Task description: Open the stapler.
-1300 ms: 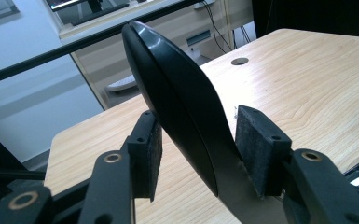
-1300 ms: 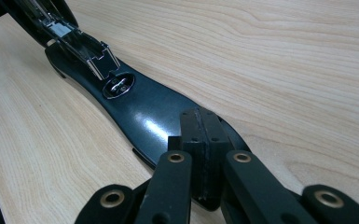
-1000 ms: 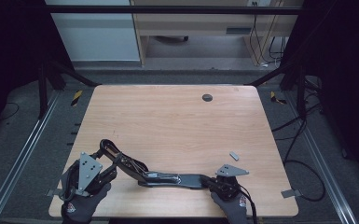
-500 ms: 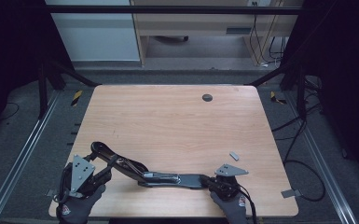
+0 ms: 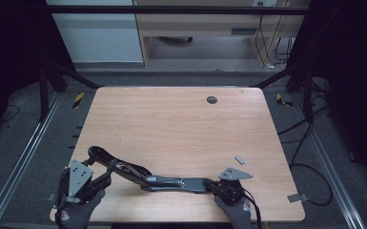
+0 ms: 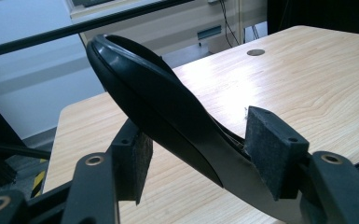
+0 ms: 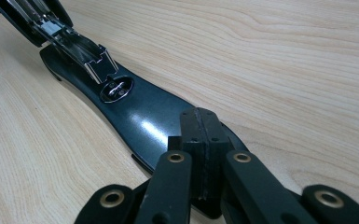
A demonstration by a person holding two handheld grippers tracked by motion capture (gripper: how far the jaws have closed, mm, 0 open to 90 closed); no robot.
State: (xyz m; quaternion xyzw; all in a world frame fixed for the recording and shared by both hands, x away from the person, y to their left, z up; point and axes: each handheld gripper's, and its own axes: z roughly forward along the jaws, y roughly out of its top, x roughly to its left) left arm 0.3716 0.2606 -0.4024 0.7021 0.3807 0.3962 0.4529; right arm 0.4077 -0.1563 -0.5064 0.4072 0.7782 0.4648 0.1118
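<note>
A black stapler point(image 5: 171, 182) lies swung open along the table's front edge. Its top arm point(image 6: 168, 116) rises to the left, and its base point(image 7: 135, 112) lies flat with the metal staple channel point(image 7: 70, 42) bared. My left gripper point(image 5: 102, 179) sits at the front left with that arm passing between its jaws. The jaws have just been opening: the arm leans on the right pad point(image 6: 270, 149), and the left pad point(image 6: 137, 163) stands off it. My right gripper point(image 5: 214, 185) is shut, pads together, tips resting on the base's near end point(image 7: 200, 135).
The wooden table point(image 5: 181, 129) has a round grommet hole point(image 5: 211, 99) near its far edge. A small grey piece point(image 5: 239, 159) lies right of the right gripper. Metal rails run along both sides of the table, and cables trail on the floor at the right.
My left gripper has drawn a little to the left, and the stapler's top arm has swung further left with it. The right gripper and the base have kept still.
</note>
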